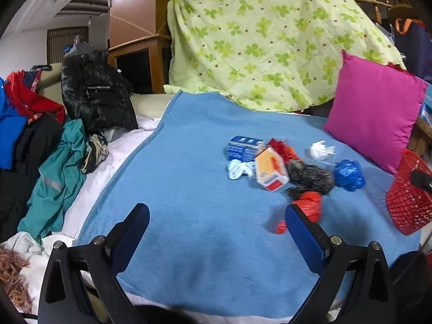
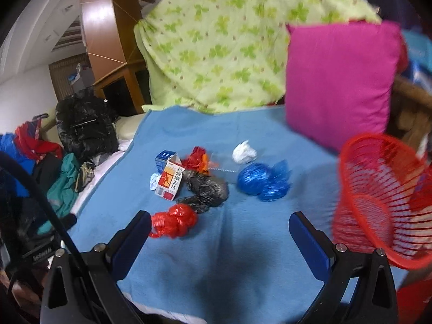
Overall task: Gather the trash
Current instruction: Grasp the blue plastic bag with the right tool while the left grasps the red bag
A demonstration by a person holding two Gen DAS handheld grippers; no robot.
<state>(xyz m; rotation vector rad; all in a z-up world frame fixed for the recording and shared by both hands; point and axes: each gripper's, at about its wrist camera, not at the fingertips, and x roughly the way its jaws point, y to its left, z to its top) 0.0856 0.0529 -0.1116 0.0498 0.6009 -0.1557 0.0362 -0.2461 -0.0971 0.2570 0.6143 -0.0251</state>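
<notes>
The red basket [image 1: 405, 197] is cut off by the right edge in the left wrist view, and motion blur smears its ribs in the right wrist view. The blue box [image 1: 244, 147] is partly hidden behind the orange-and-white carton [image 1: 271, 171], whose print is legible only in part. A small white-and-blue scrap [image 1: 239, 169] beside the carton is too blurred to identify. The red bag [image 1: 307, 205] is partly covered by a finger of the left tongs [image 1: 216, 217].
</notes>
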